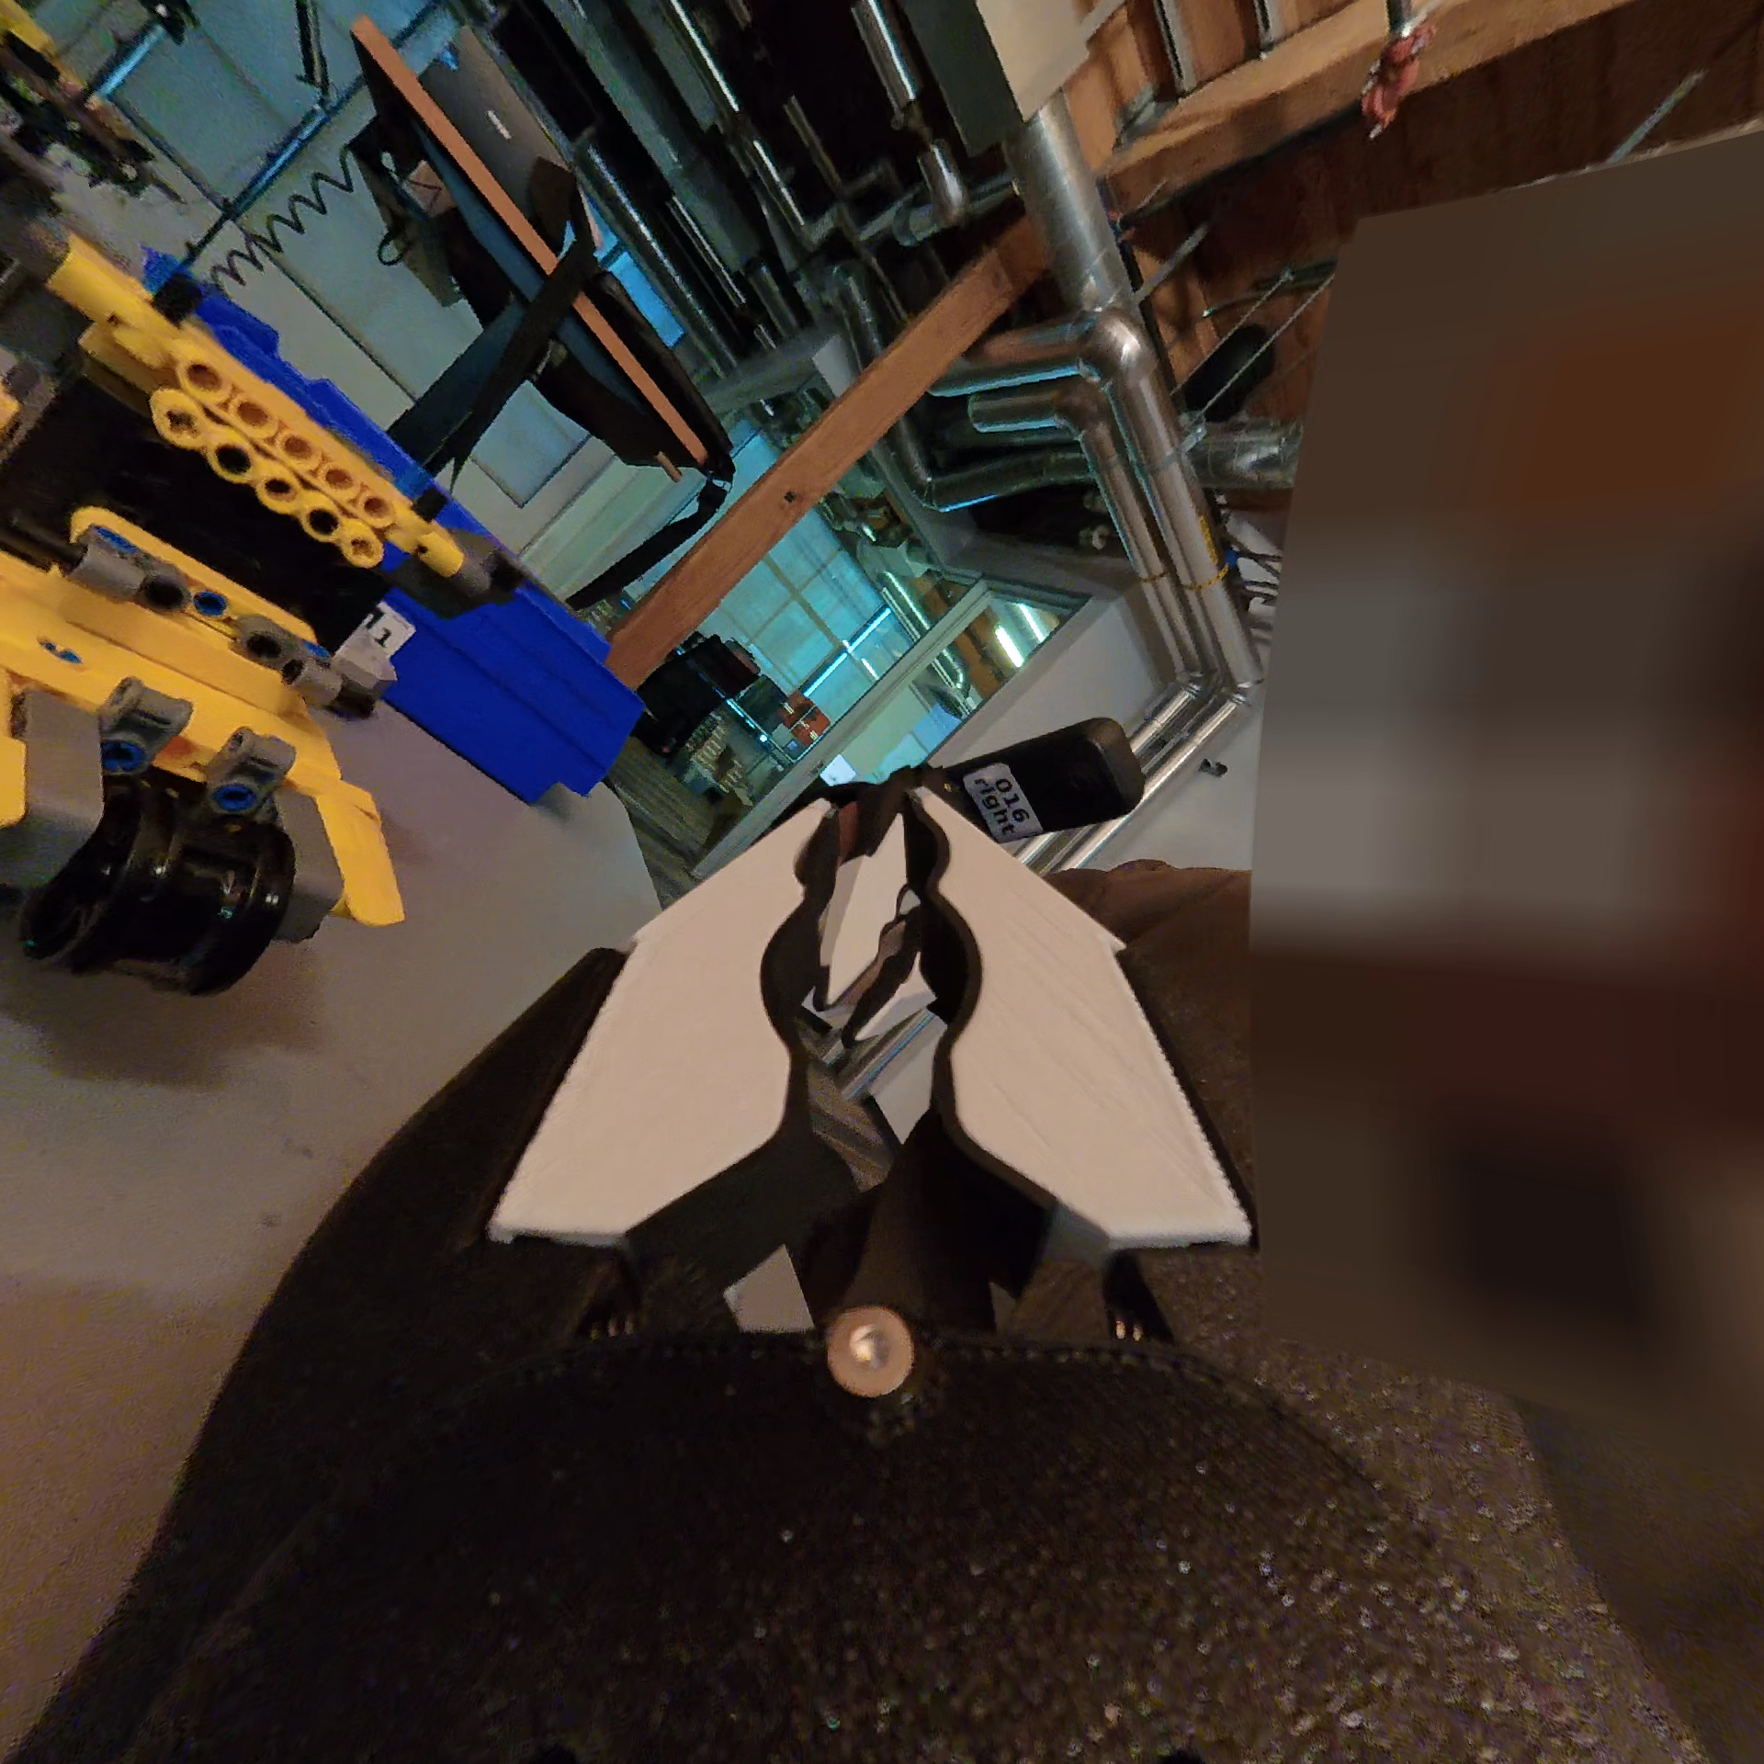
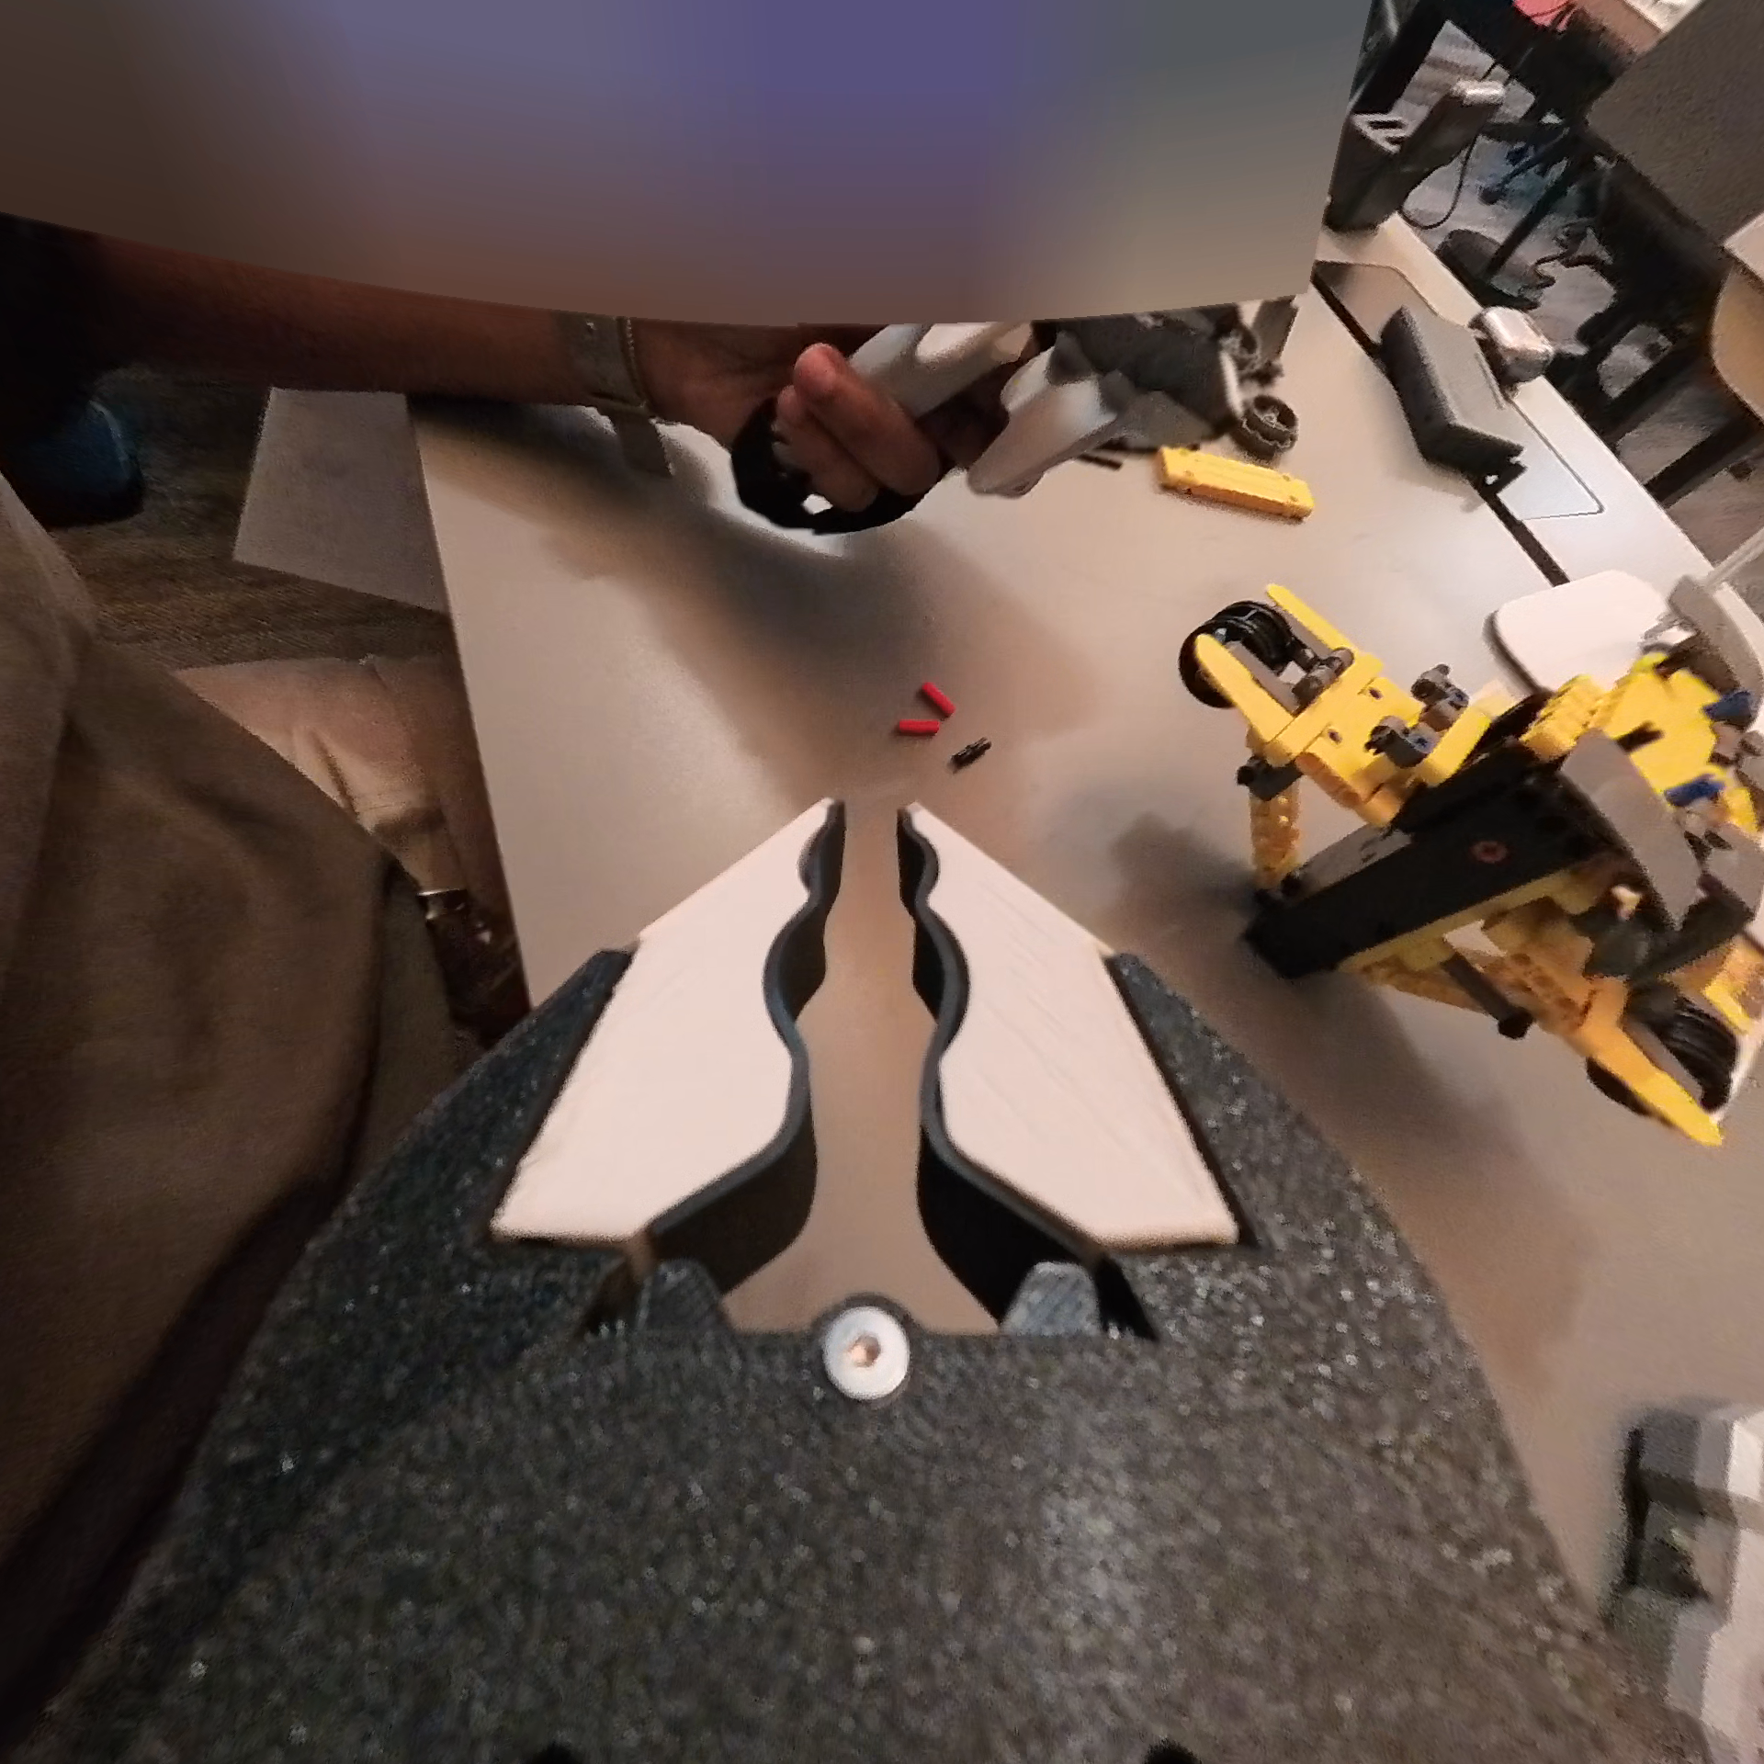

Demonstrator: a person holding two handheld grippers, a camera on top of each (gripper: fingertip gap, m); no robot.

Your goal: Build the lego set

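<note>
My right gripper [image 2: 871,811] hovers over a grey table [image 2: 668,620], its white fingers a narrow gap apart and empty. Just beyond its tips lie two small red pins [image 2: 926,716] and a black pin [image 2: 971,754]. A yellow and black brick-built vehicle [image 2: 1480,859] stands to its right and shows close up in the left wrist view [image 1: 191,668]. My left gripper [image 1: 871,802] is tilted and raised, its fingers narrowly apart with nothing clearly between them. It points at the right gripper's black camera [image 1: 1060,778]. A hand [image 2: 840,420] holds the left gripper's handle [image 2: 964,410] at the far table side.
A loose yellow beam [image 2: 1231,482] and a grey wheel [image 2: 1270,420] lie at the far side. A blue bin [image 1: 496,687] stands behind the vehicle. A white flat object [image 2: 1575,640] and a black bar [image 2: 1441,391] lie at the right. The table edge runs along the left [image 2: 477,764]. About 11 cm separates my left fingertips from my right.
</note>
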